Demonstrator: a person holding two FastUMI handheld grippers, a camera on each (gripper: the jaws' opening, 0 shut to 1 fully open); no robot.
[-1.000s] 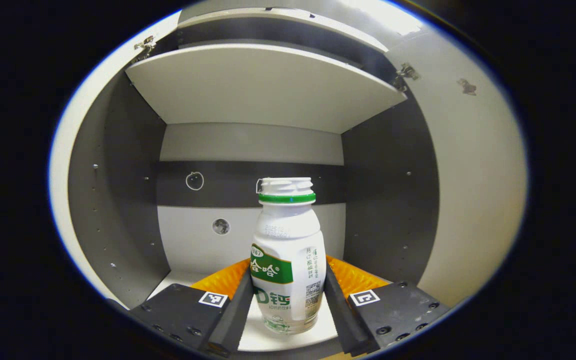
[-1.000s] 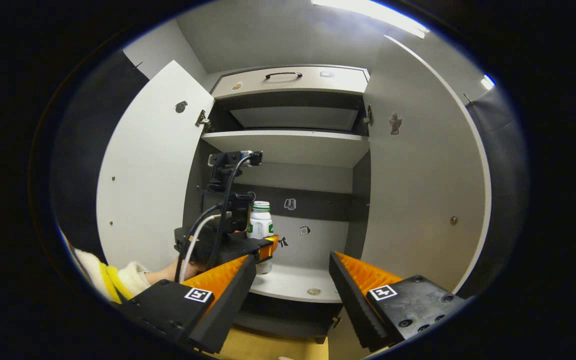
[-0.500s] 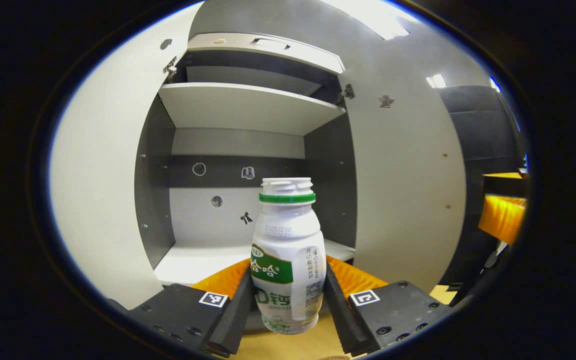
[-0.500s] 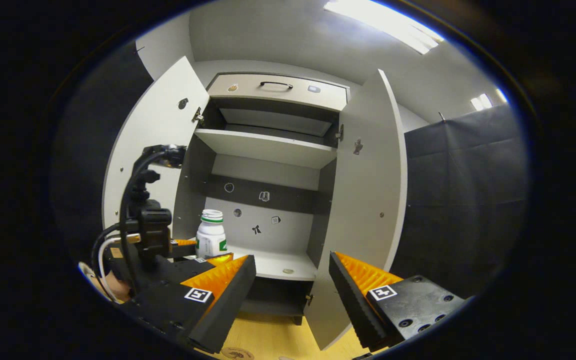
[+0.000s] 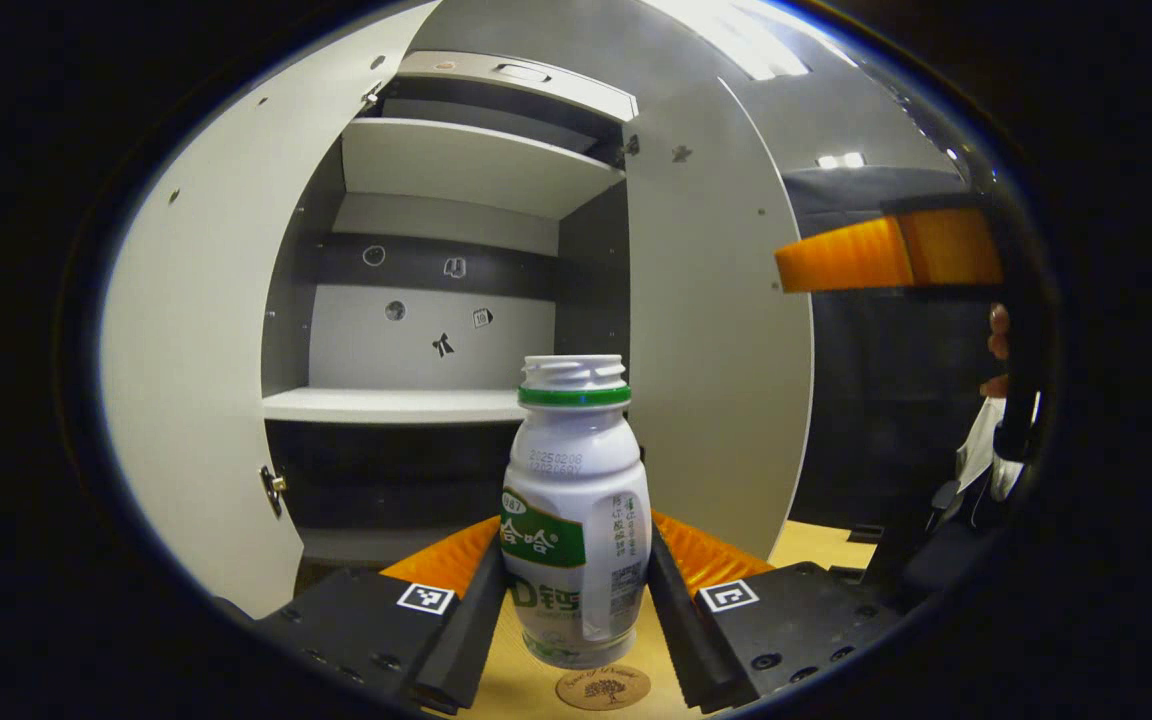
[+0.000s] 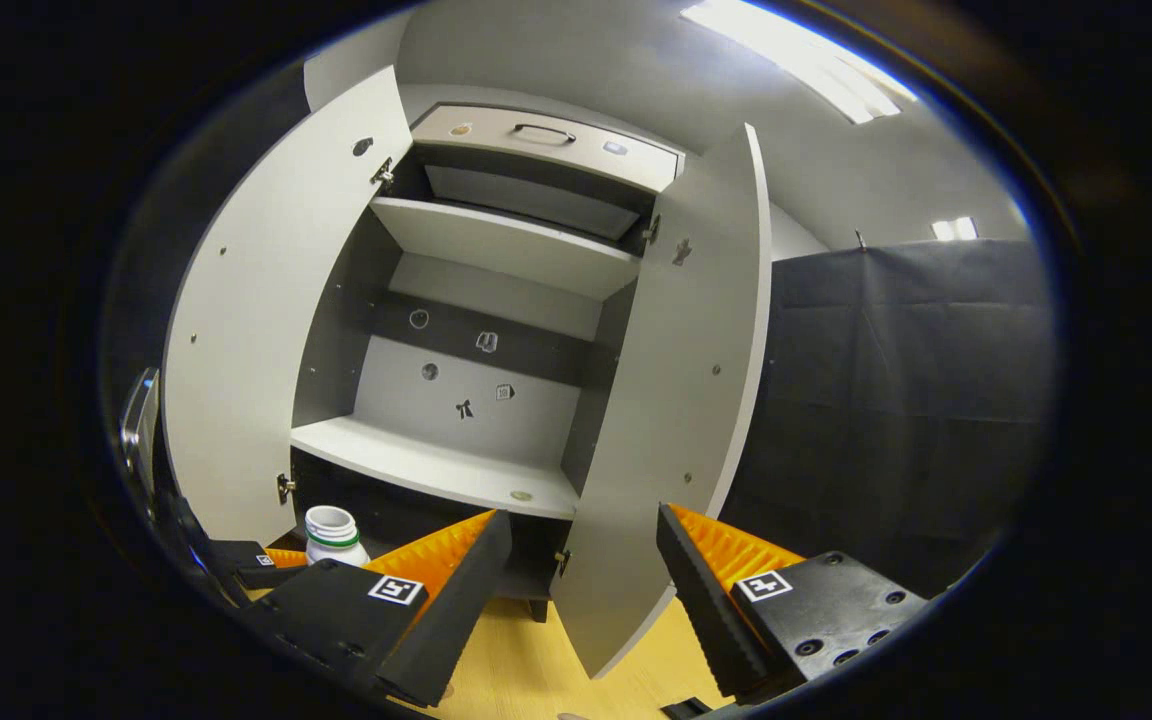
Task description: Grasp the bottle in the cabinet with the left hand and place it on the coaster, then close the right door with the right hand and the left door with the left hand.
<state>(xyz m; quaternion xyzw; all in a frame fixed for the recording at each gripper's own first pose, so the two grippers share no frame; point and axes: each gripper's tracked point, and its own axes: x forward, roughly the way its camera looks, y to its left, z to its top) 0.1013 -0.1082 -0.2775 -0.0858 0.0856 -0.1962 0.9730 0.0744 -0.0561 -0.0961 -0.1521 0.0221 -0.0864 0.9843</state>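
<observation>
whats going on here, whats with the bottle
A person is working a claw in each hand in front of an open cabinet. The left claw is shut on a small white bottle, held out of the cabinet just above a round coaster on the wooden table. The right claw is open and empty, facing the right door. Both doors are open.

I see printed characters on the bottle's (image 5: 576, 500) green-banded label and a stamped line of digits above it, too fine for me to vouch for. The lettering on the coaster (image 5: 603, 688) is unreadably small. Square coded markers (image 5: 426, 598) mark the left gripper (image 5: 574, 532) and the right gripper (image 6: 581, 520).
</observation>
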